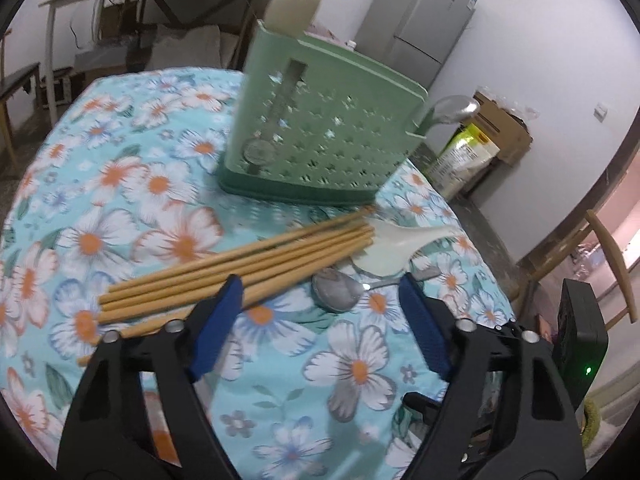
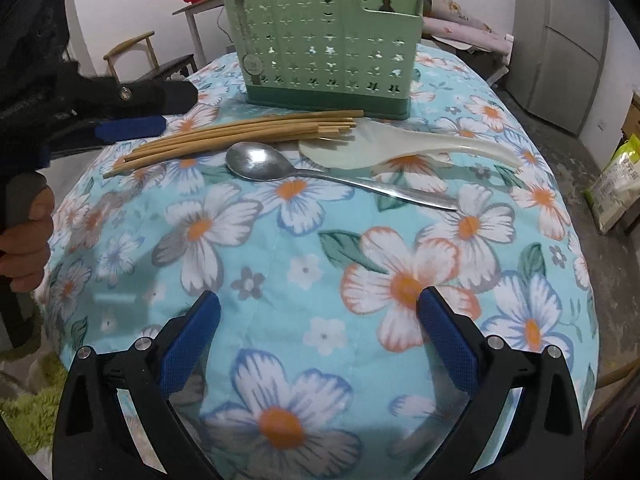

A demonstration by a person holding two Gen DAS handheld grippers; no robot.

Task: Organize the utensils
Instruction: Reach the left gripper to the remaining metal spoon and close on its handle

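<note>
Floral table (image 2: 320,264), green caddy (image 2: 328,40) at back. Chopsticks (image 1: 240,272) lie crosswise just ahead of left tool (image 1: 320,296) — jaws partly open, empty, nearer. Right tool (image 2: 320,312) wide, empty — spoon (image 2: 280,168) well ahead.

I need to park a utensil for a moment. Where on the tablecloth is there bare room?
Bare cloth lies between the right gripper and the metal spoon. It is crowded by the green holder: chopsticks, white spoon and left gripper.
</note>
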